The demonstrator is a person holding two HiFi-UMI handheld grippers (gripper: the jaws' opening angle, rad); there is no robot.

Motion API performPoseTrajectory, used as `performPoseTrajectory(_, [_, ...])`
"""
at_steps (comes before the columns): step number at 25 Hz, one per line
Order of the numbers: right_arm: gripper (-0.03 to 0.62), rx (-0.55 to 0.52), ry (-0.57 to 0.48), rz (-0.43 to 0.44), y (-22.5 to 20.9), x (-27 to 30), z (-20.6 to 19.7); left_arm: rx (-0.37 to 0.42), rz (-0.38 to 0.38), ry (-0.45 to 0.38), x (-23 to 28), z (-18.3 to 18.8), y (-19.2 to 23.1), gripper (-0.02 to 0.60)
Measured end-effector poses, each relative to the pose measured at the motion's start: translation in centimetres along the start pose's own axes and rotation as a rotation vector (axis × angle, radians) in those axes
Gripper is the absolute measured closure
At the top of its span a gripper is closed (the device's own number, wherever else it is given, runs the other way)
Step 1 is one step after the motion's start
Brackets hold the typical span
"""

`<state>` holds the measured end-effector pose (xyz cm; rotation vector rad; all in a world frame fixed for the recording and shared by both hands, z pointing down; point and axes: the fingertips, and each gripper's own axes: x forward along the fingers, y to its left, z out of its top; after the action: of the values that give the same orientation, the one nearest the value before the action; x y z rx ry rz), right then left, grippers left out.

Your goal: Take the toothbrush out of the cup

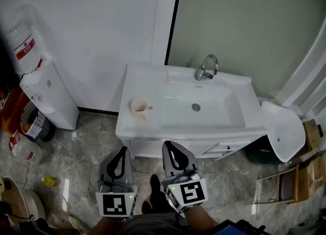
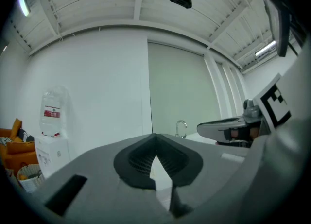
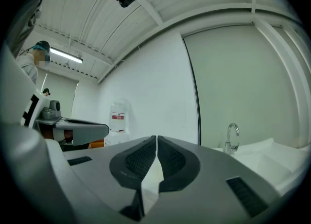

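Observation:
A small cream cup [image 1: 138, 108] stands on the left part of the white washbasin top [image 1: 153, 127], to the left of the bowl. The toothbrush is too small to make out; a short stub juts from the cup's right side. Both grippers hover side by side in front of the cabinet, short of the basin and pointing level at it. My left gripper [image 1: 122, 150] [image 2: 155, 139] is shut and holds nothing. So is my right gripper [image 1: 171, 145] [image 3: 156, 139], whose pads meet at the tip. The cup is hidden in both gripper views.
A chrome tap [image 1: 207, 68] rises behind the bowl. A water dispenser [image 1: 46, 94] with its bottle stands left of the basin, with orange bags and clutter beyond it. To the right are a white seat-like piece [image 1: 282, 129], a dark bin [image 1: 262, 152] and cardboard boxes.

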<state>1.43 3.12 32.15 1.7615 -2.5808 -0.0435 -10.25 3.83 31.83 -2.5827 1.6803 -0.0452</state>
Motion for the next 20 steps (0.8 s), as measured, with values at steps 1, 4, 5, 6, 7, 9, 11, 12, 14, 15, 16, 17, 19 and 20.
performPoseTrajectory(1, [0.579,0.000,0.001,0.007,-0.2,0.7,-0.2,0.004,0.003,0.003,0.7,0.0,0.3,0.571])
performPoseTrajectory(4, [0.579,0.013,-0.008,0.023,-1.6,3.0,-0.6,0.018,0.034,0.002,3.3,0.0,1.6,0.571])
performPoseTrajectory(5, [0.579,0.015,-0.006,0.028,-2.3,3.9,-0.9,0.021,0.040,0.004,4.4,-0.1,1.9,0.571])
performPoseTrajectory(6, [0.579,0.017,-0.001,0.033,-3.0,4.7,-1.2,0.024,0.039,0.006,5.5,-0.1,2.0,0.571])
performPoseTrajectory(7, [0.579,0.021,0.005,0.039,-3.6,5.6,-1.4,0.029,0.038,0.012,6.5,-0.3,2.2,0.571])
performPoseTrajectory(9, [0.579,0.032,0.012,0.050,-4.7,7.4,-1.6,0.042,0.042,0.024,8.3,-0.5,2.6,0.571])
performPoseTrajectory(11, [0.579,0.036,0.003,0.068,-5.6,9.3,-1.4,0.048,0.049,0.033,10.2,-0.2,3.0,0.571])
performPoseTrajectory(12, [0.579,0.035,-0.001,0.080,-5.9,10.3,-1.2,0.050,0.054,0.039,11.1,0.0,3.2,0.571])
performPoseTrajectory(14, [0.579,0.032,-0.007,0.101,-6.7,12.0,-0.9,0.063,0.073,0.041,12.9,0.4,3.9,0.571])
performPoseTrajectory(15, [0.579,0.032,-0.007,0.109,-7.1,12.8,-0.7,0.070,0.081,0.036,13.8,0.7,4.1,0.571])
performPoseTrajectory(16, [0.579,0.032,-0.005,0.116,-7.6,13.6,-0.6,0.075,0.086,0.027,14.7,1.2,4.2,0.571])
performPoseTrajectory(17, [0.579,0.031,-0.011,0.123,-8.0,14.3,-0.4,0.079,0.090,0.018,15.5,1.6,4.4,0.571])
performPoseTrajectory(19, [0.579,0.027,-0.037,0.140,-8.7,15.8,0.6,0.089,0.105,-0.002,16.9,2.2,4.7,0.571])
performPoseTrajectory(20, [0.579,0.027,-0.043,0.148,-9.0,16.4,0.9,0.092,0.113,-0.007,17.4,2.5,4.9,0.571])
